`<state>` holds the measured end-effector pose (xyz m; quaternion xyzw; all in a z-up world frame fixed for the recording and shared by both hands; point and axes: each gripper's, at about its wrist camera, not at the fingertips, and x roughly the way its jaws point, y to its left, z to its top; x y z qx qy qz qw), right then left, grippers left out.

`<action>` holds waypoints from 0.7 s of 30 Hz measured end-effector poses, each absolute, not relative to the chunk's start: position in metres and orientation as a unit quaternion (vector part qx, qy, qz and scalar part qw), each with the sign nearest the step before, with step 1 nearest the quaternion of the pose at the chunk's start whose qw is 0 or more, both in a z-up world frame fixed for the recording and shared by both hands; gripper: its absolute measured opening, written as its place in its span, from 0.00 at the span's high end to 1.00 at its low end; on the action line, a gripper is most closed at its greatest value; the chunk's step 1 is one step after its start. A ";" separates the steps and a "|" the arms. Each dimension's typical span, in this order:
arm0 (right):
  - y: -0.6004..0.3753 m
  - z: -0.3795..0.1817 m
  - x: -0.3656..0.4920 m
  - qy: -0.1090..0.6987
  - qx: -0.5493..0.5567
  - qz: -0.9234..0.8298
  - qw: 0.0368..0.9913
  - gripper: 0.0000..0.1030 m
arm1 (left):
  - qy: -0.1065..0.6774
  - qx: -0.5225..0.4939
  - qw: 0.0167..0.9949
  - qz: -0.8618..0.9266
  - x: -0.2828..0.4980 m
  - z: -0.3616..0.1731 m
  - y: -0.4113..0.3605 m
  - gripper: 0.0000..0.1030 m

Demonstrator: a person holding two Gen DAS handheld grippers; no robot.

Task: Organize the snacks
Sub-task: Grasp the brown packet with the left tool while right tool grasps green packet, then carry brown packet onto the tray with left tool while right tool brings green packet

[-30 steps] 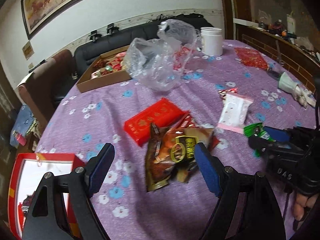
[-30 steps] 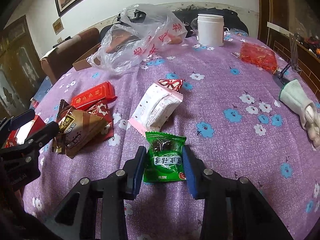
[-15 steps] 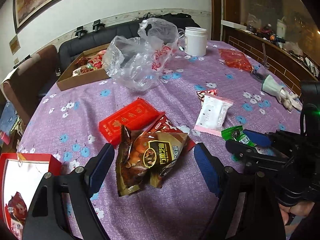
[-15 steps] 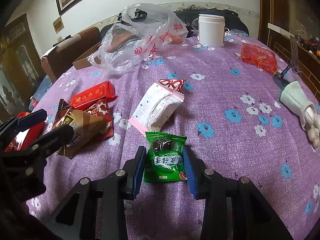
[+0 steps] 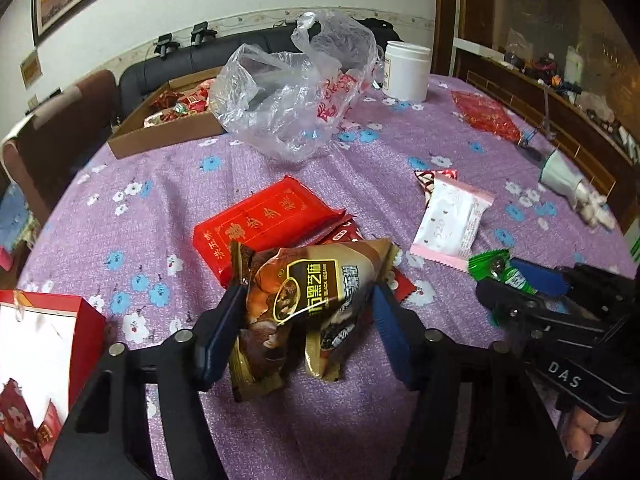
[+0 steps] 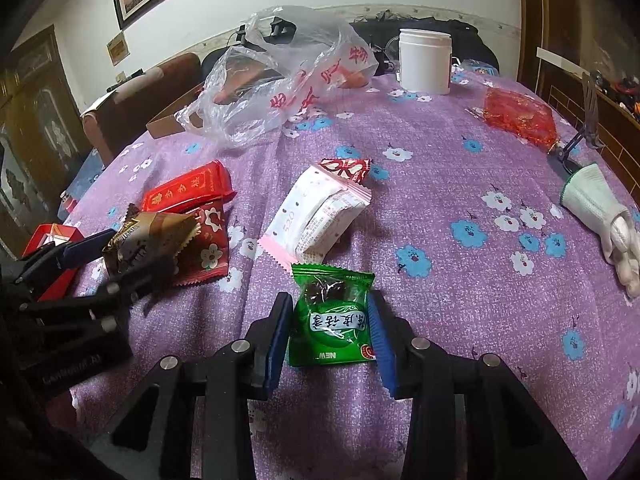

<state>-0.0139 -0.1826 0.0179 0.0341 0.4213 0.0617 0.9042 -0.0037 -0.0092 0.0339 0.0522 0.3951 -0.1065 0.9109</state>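
My left gripper (image 5: 306,300) is shut on a brown-gold snack packet (image 5: 312,292), which crumples between the blue pads; it also shows in the right wrist view (image 6: 148,236). My right gripper (image 6: 330,312) is shut on a green snack packet (image 6: 330,320) lying on the purple flowered tablecloth (image 6: 440,200). A red packet (image 5: 260,224) and a smaller red packet (image 6: 208,240) lie just beyond the brown one. A white-pink packet (image 6: 316,216) and a small red-white packet (image 6: 346,168) lie mid-table.
A red gift box (image 5: 36,360) stands open at the left edge. A cardboard box (image 5: 160,128) with snacks, a clear plastic bag (image 5: 296,88) and a white jar (image 6: 424,60) stand at the back. A red mesh bag (image 6: 520,120) and a white glove (image 6: 600,212) lie right.
My left gripper has moved forward and closed on the brown-gold packet, which now crumples between the pads. My right gripper has stayed closed on the green packet.
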 end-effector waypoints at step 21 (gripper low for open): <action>-0.200 0.021 -0.014 0.413 0.080 0.061 0.905 0.69 | 0.374 0.058 0.920 -0.102 -0.067 0.057 0.018 0.51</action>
